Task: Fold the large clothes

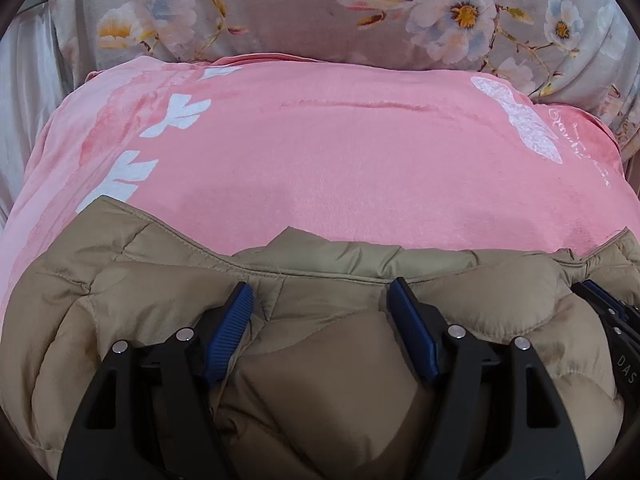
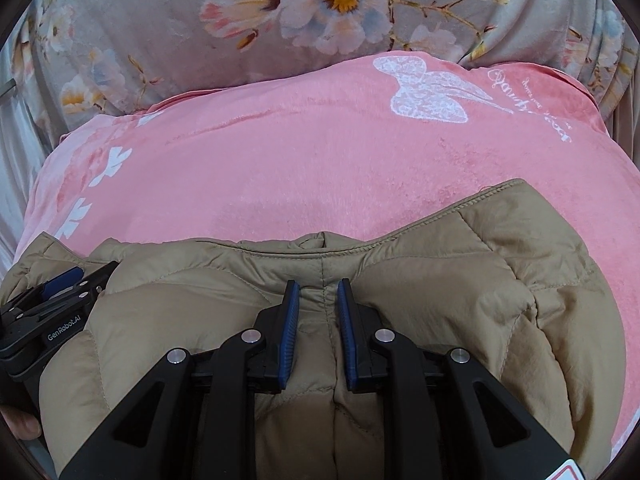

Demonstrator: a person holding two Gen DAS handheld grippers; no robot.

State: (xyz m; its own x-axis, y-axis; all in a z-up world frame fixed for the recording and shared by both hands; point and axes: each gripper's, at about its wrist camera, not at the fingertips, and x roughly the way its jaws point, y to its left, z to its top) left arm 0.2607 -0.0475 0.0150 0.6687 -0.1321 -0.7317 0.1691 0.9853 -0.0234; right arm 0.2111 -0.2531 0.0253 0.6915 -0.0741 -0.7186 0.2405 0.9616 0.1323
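Observation:
A tan quilted puffer jacket (image 1: 320, 360) lies on a pink blanket (image 1: 320, 152) and fills the lower half of both views; it also shows in the right wrist view (image 2: 440, 280). My left gripper (image 1: 320, 300) is open, its blue pads spread wide over the jacket's stitched edge. My right gripper (image 2: 318, 300) is shut on a pinched fold of the jacket near its seam. The right gripper shows at the right edge of the left wrist view (image 1: 608, 308), and the left gripper at the left edge of the right wrist view (image 2: 60, 292).
The pink blanket (image 2: 280, 160) has white butterfly (image 2: 428, 92) and leaf prints. Behind it lies a grey floral bedcover (image 1: 360, 8), which also shows in the right wrist view (image 2: 200, 20). A white surface (image 1: 20, 100) runs along the left.

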